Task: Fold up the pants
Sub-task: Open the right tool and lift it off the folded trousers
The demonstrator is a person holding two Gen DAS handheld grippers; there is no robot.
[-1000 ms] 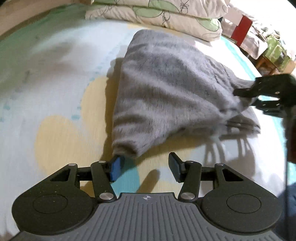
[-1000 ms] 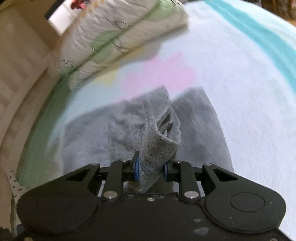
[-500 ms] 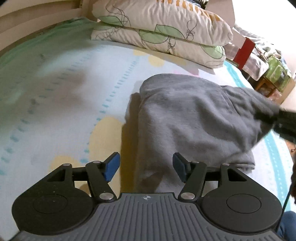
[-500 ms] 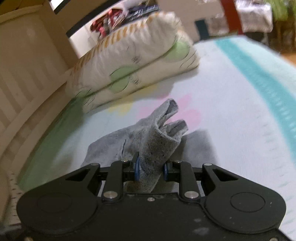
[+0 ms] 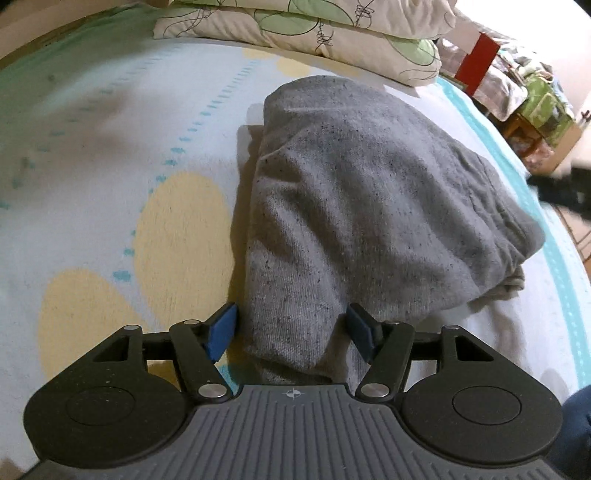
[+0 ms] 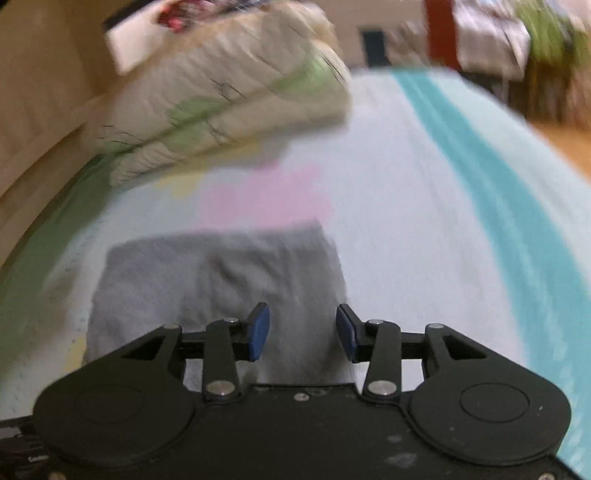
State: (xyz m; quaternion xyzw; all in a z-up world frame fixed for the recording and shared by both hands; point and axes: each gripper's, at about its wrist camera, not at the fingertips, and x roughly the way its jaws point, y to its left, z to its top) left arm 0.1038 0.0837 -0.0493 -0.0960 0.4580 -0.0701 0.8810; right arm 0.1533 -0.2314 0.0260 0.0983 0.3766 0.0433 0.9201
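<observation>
No readable writing or brand anywhere; only a small cross-in-circle mark is showing on the grey body of the left tongs (image 5: 291, 330).

Pants (image 5: 362, 206): grey, lying folded in a thick bundle on the bed sheet (image 5: 110, 155), roughly mid-bed, well short of the pillows (image 5: 332, 29) stacked at the head end.

L tongs: pads standing apart, near end of the pants bundle sitting between them. Left pad is just beside the cloth edge, right pad over the cloth w/ a gap; neither is pressing. Jaws have just been opening a bit wider.

R tongs (image 6: 302, 334): jaws have just been opening; pads now apart w/ nothing gripped, pants (image 6: 221, 288) lying flat on the sheet beyond and below them. R view is motion-blurred, so cloth detail can't be told.

Edges/room: left side of pants is running straight, w/ a wide bare stretch of sheet (yellow patches, dotted teal line) to its left. Right corner of bundle is bulging, layers showing, nearing the teal border stripe (image 5: 554, 251) at the bed edge. Cluttered furniture lying beyond that edge.
</observation>
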